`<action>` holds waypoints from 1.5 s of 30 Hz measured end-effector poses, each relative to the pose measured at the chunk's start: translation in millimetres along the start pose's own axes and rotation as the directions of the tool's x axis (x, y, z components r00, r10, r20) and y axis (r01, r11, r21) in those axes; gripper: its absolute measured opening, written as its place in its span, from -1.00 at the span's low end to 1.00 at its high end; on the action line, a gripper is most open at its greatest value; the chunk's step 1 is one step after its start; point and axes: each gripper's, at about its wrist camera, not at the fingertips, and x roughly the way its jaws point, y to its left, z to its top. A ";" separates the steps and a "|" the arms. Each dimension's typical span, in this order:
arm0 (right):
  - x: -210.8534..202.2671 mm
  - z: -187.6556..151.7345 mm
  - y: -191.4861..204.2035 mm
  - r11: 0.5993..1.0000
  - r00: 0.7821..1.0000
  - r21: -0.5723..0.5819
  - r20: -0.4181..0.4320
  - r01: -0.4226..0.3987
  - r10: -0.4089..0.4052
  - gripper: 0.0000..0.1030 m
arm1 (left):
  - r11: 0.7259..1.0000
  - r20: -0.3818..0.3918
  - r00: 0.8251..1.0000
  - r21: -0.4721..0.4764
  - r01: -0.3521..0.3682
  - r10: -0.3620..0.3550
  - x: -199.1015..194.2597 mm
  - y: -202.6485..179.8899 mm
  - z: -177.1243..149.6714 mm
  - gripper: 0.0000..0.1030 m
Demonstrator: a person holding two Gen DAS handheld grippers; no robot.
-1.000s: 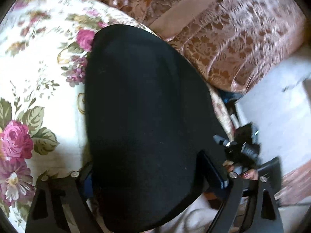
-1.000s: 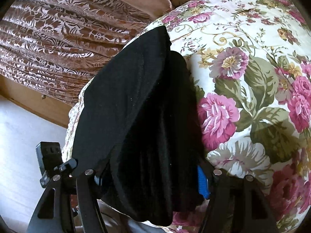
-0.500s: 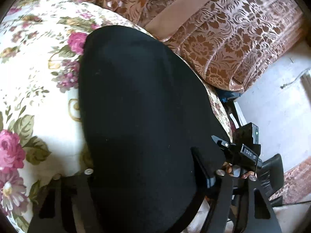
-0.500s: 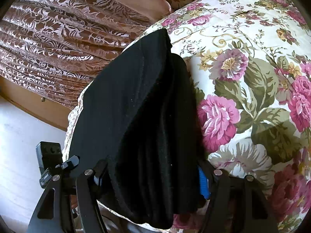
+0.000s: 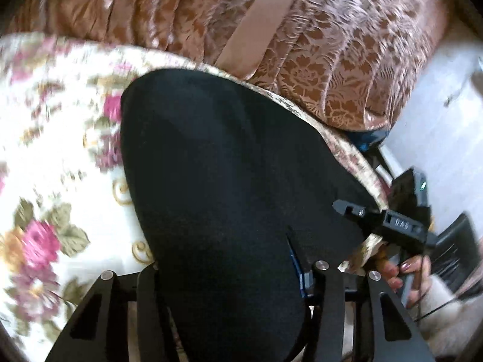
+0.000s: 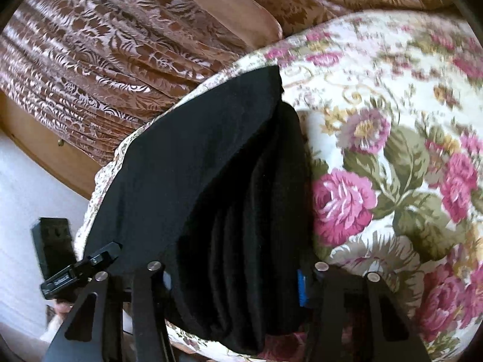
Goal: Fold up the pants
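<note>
Lying on a flowered bedspread [image 5: 60,163], the black pants [image 5: 229,199] sit near the edge of the bed, already doubled into a thick pad with several layers showing at the near end in the right wrist view. A brown patterned curtain [image 5: 317,60] hangs behind the bed, and pale floor [image 5: 437,126] shows beside it.

The left gripper [image 5: 225,267] reaches over the near end of the pants with the cloth bulging up between its two fingers; its jaws are closing, standing about half apart, and the fabric fills the gap from side to side. The pads look pressed into the cloth, though the left one is hidden under the fold.

The right gripper [image 6: 235,271] straddles the stacked layers of the pants [image 6: 211,181] in the same way, its jaws closing on the bundle, a blue pad just visible against the cloth on the right side. A hand [image 5: 404,274] with painted nails grips the right tool's handle, seen at the edge of the left wrist view. That view is blurred across the bedspread.
</note>
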 end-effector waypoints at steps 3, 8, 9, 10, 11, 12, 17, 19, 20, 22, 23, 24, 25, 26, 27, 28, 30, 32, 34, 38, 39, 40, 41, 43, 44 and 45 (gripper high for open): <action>-5.6 4.3 11.7 0.998 0.999 -0.054 0.048 0.027 -0.024 -0.03 | 0.996 0.022 0.999 0.069 -0.047 0.046 -4.6 -8.1 7.5 -0.01; -4.1 20.2 20.6 0.997 0.995 -0.076 0.097 0.005 0.002 -0.06 | 0.990 0.085 0.993 0.108 -0.095 0.086 -9.4 -6.9 29.3 -0.01; -2.3 24.6 22.5 0.997 0.994 -0.079 0.106 -0.003 0.011 -0.06 | 0.988 0.097 0.991 0.112 -0.102 0.091 -9.2 -5.3 34.7 -0.01; 0.7 30.3 25.1 0.996 0.993 -0.088 0.114 -0.004 0.015 -0.06 | 0.988 0.103 0.990 0.114 -0.108 0.096 -7.4 -3.9 40.7 -0.01; 3.2 34.5 26.9 0.995 0.993 -0.096 0.120 -0.001 0.012 -0.06 | 0.987 0.112 0.988 0.115 -0.116 0.103 -5.2 -0.9 47.1 -0.01; 7.7 42.2 29.1 0.994 0.991 -0.105 0.131 0.001 0.013 -0.06 | 0.986 0.118 0.987 0.114 -0.120 0.107 -4.3 2.0 51.0 -0.01; 29.5 75.2 35.1 0.991 0.986 -0.131 0.165 0.012 0.010 -0.06 | 0.978 0.162 0.975 0.116 -0.171 0.151 11.4 13.3 79.8 -0.01; 40.4 89.9 36.5 0.989 0.984 -0.143 0.179 0.022 0.004 -0.06 | 0.974 0.181 0.969 0.116 -0.193 0.170 20.2 18.7 93.7 -0.01; 45.4 96.8 36.9 0.989 0.983 -0.149 0.184 0.026 0.002 -0.06 | 0.973 0.188 0.966 0.119 -0.199 0.175 23.3 20.7 98.8 -0.01; 57.3 114.1 37.5 0.986 0.980 -0.159 0.197 0.039 -0.007 -0.06 | 0.968 0.200 0.961 0.126 -0.217 0.189 33.5 25.9 113.7 -0.01; 61.0 119.5 37.6 0.986 0.980 -0.162 0.199 0.042 -0.009 -0.06 | 0.966 0.205 0.959 0.129 -0.223 0.194 38.7 28.6 121.3 -0.01; 66.1 127.8 37.8 0.986 0.979 -0.162 0.203 0.047 -0.013 -0.06 | 0.964 0.209 0.957 0.132 -0.230 0.199 42.8 30.6 127.3 -0.01; 72.0 138.1 37.7 0.986 0.978 -0.160 0.209 0.052 -0.018 -0.06 | 0.962 0.215 0.954 0.132 -0.240 0.208 48.7 33.8 135.8 -0.01; 78.2 149.0 37.8 0.986 0.977 -0.157 0.214 0.053 -0.019 -0.06 | 0.960 0.222 0.951 0.129 -0.249 0.217 54.9 37.3 144.5 0.00; 83.0 157.9 36.9 0.986 0.976 -0.155 0.218 0.055 -0.020 -0.06 | 0.958 0.225 0.948 0.128 -0.256 0.224 59.5 39.4 149.9 0.00; 87.7 165.7 37.1 0.986 0.975 -0.154 0.222 0.057 -0.022 -0.06 | 0.955 0.234 0.944 0.127 -0.268 0.234 66.2 43.5 159.4 0.00; 100.5 184.4 38.2 0.985 0.972 -0.157 0.232 0.067 -0.029 -0.06 | 0.952 0.242 0.938 0.120 -0.282 0.247 75.6 49.9 172.5 0.00; 111.1 197.2 38.0 0.984 0.971 -0.158 0.237 0.078 -0.038 -0.06 | 0.944 0.254 0.930 0.125 -0.304 0.266 85.7 55.1 185.0 0.00; 123.8 209.9 36.6 0.983 0.969 -0.159 0.241 0.089 -0.049 -0.07 | 0.939 0.259 0.924 0.129 -0.320 0.280 96.2 60.6 196.7 0.00; 144.9 227.9 25.4 0.985 0.967 -0.136 0.246 0.104 -0.068 -0.06 | 0.944 0.236 0.932 0.117 -0.309 0.275 118.0 76.6 213.0 0.01; 151.6 231.7 20.1 0.985 0.966 -0.129 0.245 0.114 -0.080 -0.06 | 0.953 0.208 0.941 0.089 -0.290 0.267 126.2 86.5 215.8 0.01; 156.6 233.4 15.4 0.985 0.967 -0.121 0.238 0.121 -0.089 -0.06 | 0.958 0.191 0.946 0.067 -0.279 0.262 130.3 92.1 215.4 0.02; 162.4 233.8 9.6 0.986 0.970 -0.110 0.224 0.125 -0.098 -0.05 | 0.964 0.176 0.951 0.036 -0.264 0.253 135.8 101.9 212.4 0.08; 172.3 230.0 -4.6 0.989 0.974 -0.084 0.203 0.124 -0.105 0.05 | 0.970 0.190 0.953 0.015 -0.241 0.234 137.9 112.4 202.8 0.19; 174.3 224.2 -10.4 0.987 0.971 -0.094 0.213 0.132 -0.109 0.07 | 0.975 0.188 0.957 -0.003 -0.224 0.221 137.4 116.1 201.2 0.21; 174.1 219.4 -13.8 0.985 0.969 -0.108 0.223 0.131 -0.105 0.11 | 0.978 0.187 0.960 -0.019 -0.207 0.207 136.4 119.3 201.1 0.21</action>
